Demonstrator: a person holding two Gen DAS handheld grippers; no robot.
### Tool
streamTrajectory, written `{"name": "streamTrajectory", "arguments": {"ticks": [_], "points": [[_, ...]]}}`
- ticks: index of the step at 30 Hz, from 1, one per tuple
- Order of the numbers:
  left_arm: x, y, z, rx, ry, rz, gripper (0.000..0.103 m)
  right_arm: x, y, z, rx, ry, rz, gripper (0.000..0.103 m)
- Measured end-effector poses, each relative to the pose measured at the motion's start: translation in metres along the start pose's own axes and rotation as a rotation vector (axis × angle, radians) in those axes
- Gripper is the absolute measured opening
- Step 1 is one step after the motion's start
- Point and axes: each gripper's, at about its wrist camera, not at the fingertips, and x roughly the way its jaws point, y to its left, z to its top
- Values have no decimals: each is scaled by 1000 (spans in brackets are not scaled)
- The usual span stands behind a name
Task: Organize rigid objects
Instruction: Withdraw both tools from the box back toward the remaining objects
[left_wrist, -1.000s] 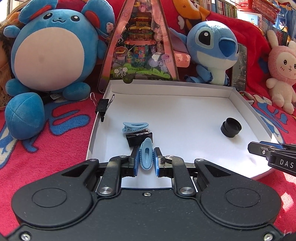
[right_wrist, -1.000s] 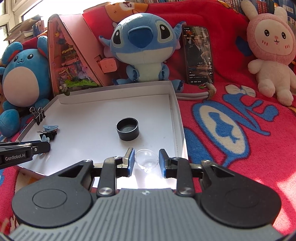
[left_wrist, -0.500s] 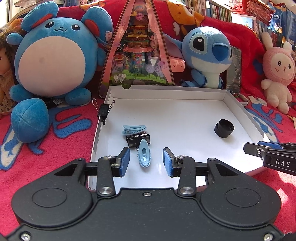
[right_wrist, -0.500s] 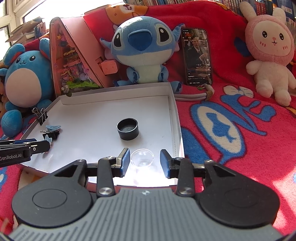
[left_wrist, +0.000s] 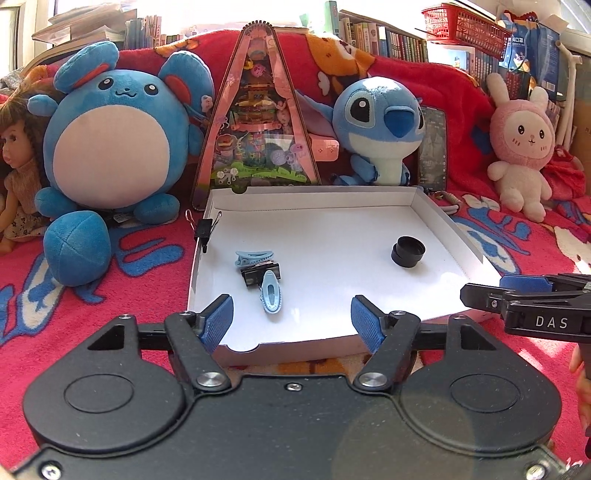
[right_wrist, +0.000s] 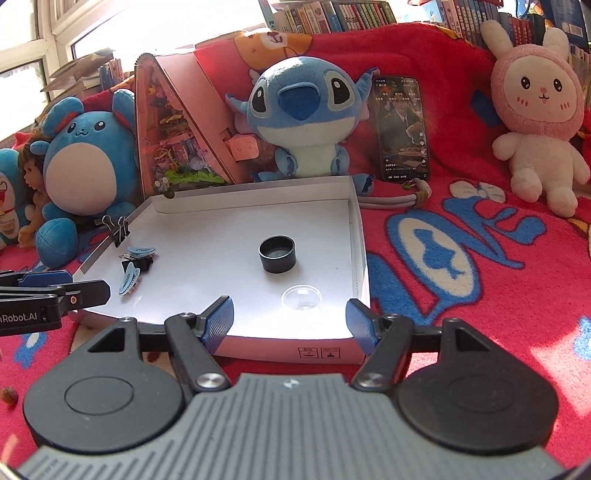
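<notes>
Looking across the red blanket (right_wrist: 461, 295), we see the white box lid (left_wrist: 332, 206) lying flat on it, and both our grippers hover at its near edge with nothing between their fingers: the left gripper (left_wrist: 291, 319) has its fingers apart and opening, and so has the right gripper (right_wrist: 290, 319). Inside the lid, going down in size, we find the black cap (right_wrist: 277, 254) towards the right wall, the clear dome (right_wrist: 301, 296) just in front of it, and at the left a black binder clip (left_wrist: 258, 272) touching two blue hair clips (left_wrist: 270, 291)
</notes>
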Motion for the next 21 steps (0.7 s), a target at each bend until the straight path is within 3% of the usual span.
{"name": "streamTrajectory", "arguments": {"ticks": [12,21], "points": [[-44,-15,-22,36,-30,-68,82,-40,15,-20,-99,-42,44,87],[-66,-21,-51,39,-20,-103,83,-60,17,-43,-113,-47,68,92]]}}
